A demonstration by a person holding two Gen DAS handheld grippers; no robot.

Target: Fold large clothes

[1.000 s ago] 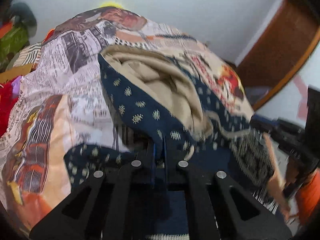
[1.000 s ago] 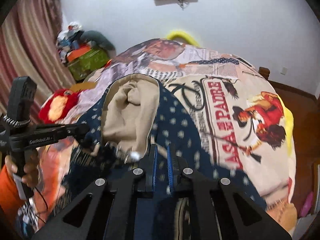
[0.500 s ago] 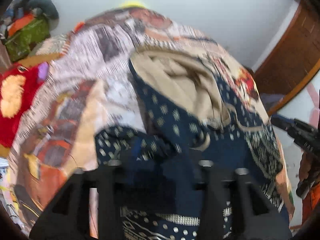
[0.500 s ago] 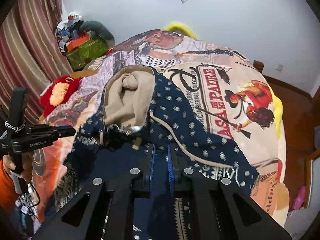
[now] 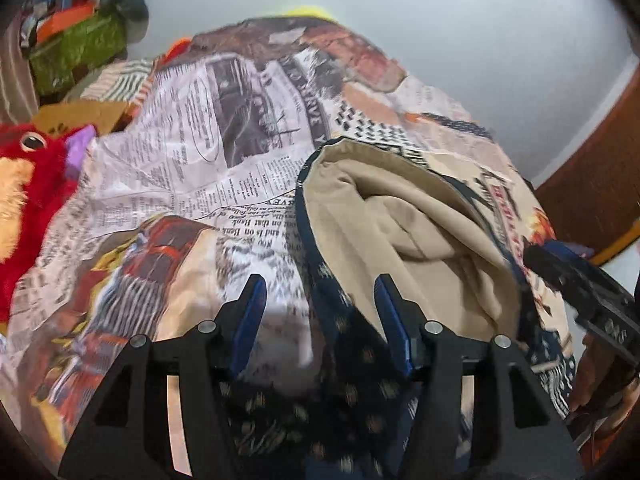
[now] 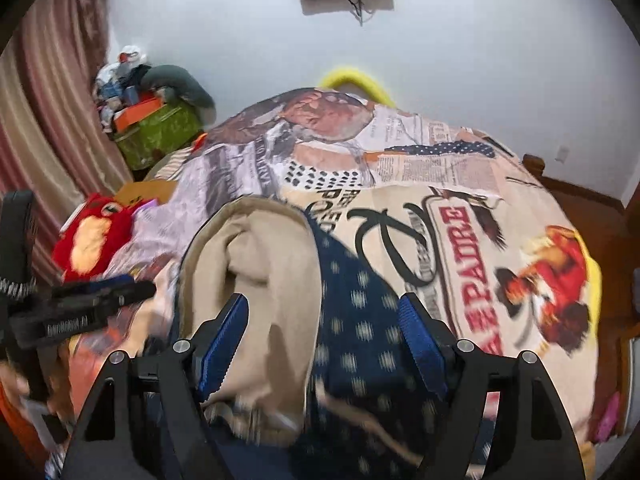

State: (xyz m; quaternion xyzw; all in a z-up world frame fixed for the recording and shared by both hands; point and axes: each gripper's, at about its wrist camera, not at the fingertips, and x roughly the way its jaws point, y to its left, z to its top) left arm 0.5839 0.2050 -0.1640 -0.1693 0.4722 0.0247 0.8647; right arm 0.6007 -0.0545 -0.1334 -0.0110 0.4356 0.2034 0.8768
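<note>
both jaws have just been opening: left gripper (image 5: 318, 304) and right gripper (image 6: 324, 326) gape, pads off the hoodie (image 6: 360, 312), which lies under them on the bed (image 6: 460, 200).

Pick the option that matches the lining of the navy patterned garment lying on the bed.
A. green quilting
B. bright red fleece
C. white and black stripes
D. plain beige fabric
D: in the right wrist view the navy patterned garment lies open on the printed bedspread, and its inner side is plain beige, which the left wrist view shows too.
</note>
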